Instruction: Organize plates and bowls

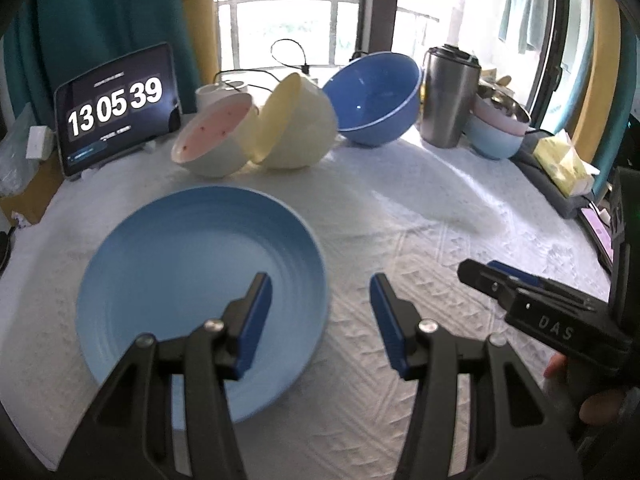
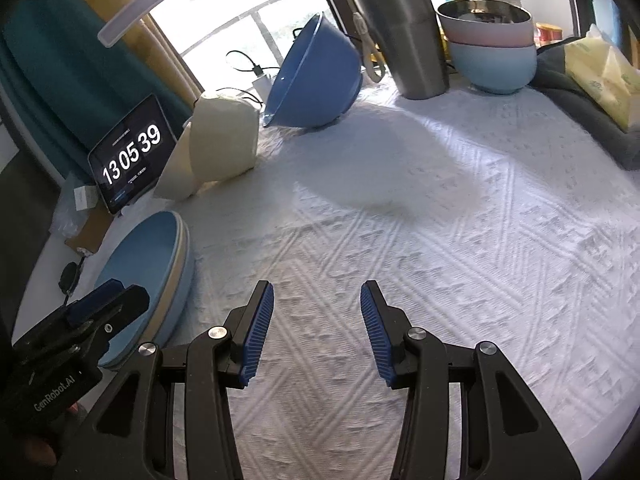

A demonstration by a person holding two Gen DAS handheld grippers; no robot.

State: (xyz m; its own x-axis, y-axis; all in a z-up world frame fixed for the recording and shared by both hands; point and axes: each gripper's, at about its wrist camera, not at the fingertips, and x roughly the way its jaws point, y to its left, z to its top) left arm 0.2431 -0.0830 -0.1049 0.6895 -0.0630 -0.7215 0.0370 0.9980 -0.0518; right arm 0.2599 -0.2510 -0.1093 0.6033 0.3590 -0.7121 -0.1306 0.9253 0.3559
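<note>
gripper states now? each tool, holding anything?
Left tool: open, empty, above the blue plate's edge.
Right tool: open, empty, over the white cloth.

Soft cloth, shiny cup, smooth dishes

The white tablecloth (image 2: 440, 240) looks bumpy and woven. The metal cup (image 2: 404, 32) is shiny steel. The blue plate (image 1: 192, 280) looks smooth and matt, and the blue bowl (image 1: 372, 96) is glossy.

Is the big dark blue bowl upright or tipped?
Tipped. The dark blue bowl rests on its side wall on the tablecloth, its opening facing sideways, not up; its inside looks empty.
</note>
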